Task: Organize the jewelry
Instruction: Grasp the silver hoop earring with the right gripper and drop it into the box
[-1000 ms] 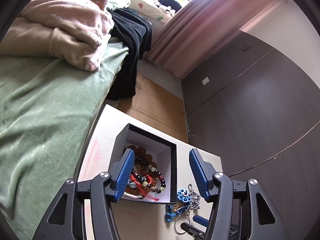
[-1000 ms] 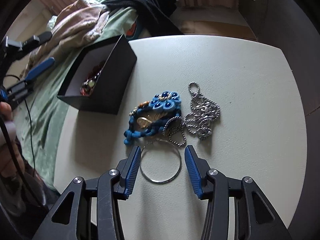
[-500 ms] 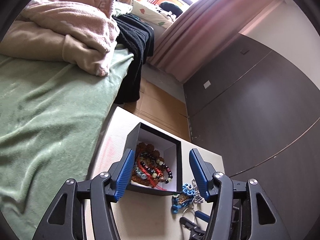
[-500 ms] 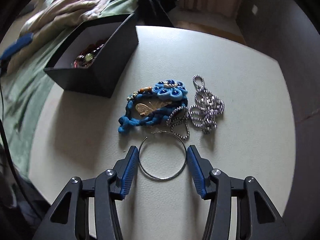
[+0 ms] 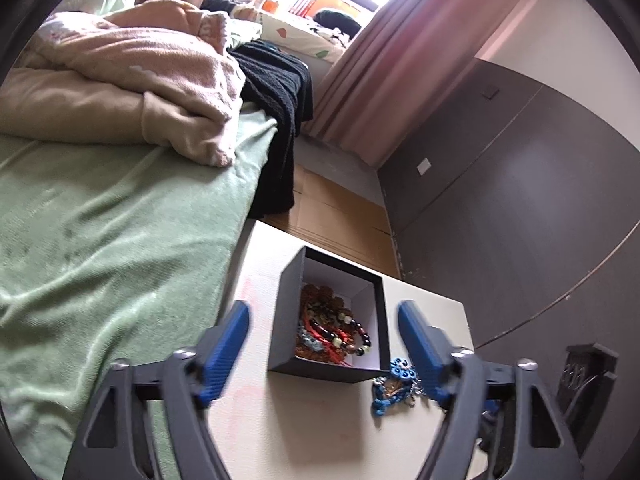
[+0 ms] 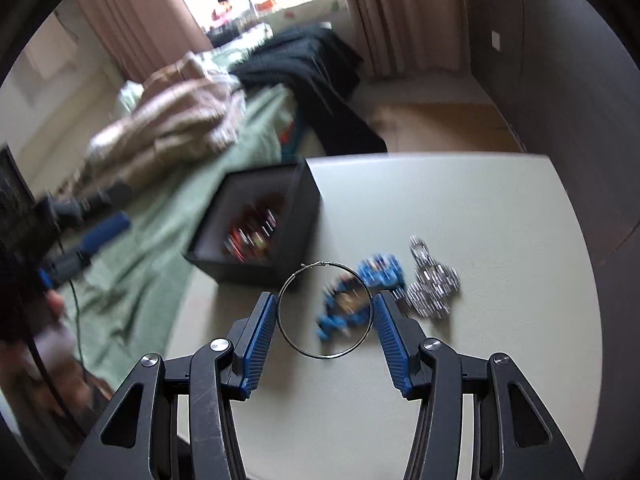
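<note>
Nearest in the right wrist view, the right gripper point(image 6: 325, 322) pinches a thin silver wire hoop point(image 6: 325, 310) across its width, one blue pad on each side. The hoop appears sharp against a blurred desk, so it is judged to be lifted clear of the surface. Gripping it edge to edge keeps the ring flat and unbent for carrying. The right gripper tilts steeply downward over the pale, round-cornered desk point(image 6: 460, 216).

Just beyond the hoop, on the desk, lie a blue braided cord bracelet with a flower-shaped cluster point(image 6: 360, 300) and, to its right, a heap of silver ball chain point(image 6: 432, 288). Both remain unsorted.

Farther left stands the open black cardboard box with a white lining point(image 5: 328, 320), near the desk's left edge by the bed. It already contains red, black and brown beaded bracelets point(image 5: 332, 332), which suggests it is the collecting place for the hoop too.

In the left wrist view, the left gripper point(image 5: 324, 344) angles gently downward at the box. Its jaws are opening and stand wide to either side of the box without touching it; nothing is held.

Beyond the desk lie a green bedspread point(image 5: 100, 240), a pink blanket point(image 5: 140, 92) and pink curtains point(image 5: 380, 60).
</note>
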Action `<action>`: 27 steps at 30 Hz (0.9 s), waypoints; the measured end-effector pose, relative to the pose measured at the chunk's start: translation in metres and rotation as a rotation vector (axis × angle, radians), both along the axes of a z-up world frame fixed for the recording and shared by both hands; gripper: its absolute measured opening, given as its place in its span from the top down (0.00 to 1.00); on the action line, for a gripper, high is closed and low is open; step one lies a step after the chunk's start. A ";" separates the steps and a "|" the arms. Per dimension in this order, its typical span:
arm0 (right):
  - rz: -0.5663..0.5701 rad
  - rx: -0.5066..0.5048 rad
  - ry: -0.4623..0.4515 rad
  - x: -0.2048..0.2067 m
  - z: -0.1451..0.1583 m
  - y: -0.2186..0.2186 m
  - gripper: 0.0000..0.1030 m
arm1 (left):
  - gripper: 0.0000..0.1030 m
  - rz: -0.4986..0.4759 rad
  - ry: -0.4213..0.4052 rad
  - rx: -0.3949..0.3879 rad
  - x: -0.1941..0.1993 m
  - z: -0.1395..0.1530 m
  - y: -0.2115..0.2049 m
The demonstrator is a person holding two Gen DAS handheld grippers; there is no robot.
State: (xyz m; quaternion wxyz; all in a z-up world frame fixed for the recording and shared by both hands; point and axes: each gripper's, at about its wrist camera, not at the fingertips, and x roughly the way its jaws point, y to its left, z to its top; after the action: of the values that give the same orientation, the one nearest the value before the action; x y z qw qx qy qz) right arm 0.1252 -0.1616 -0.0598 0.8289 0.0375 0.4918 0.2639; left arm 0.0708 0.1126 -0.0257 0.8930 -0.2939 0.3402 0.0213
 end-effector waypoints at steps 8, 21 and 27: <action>0.023 0.107 -0.068 0.025 0.023 0.043 0.50 | 0.09 0.023 0.011 -0.009 0.004 -0.002 0.013; -0.037 0.154 0.012 0.046 0.004 0.046 0.24 | 0.09 0.087 -0.035 -0.031 0.002 0.000 0.018; -0.129 0.166 -0.008 0.038 0.013 0.007 0.24 | 0.09 0.067 -0.085 0.001 -0.003 0.007 -0.002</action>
State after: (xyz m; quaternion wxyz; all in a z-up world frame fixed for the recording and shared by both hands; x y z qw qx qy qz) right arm 0.1628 -0.1541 -0.0468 0.8401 0.1364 0.4617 0.2499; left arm 0.0673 0.1109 -0.0191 0.9056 -0.3053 0.2917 0.0391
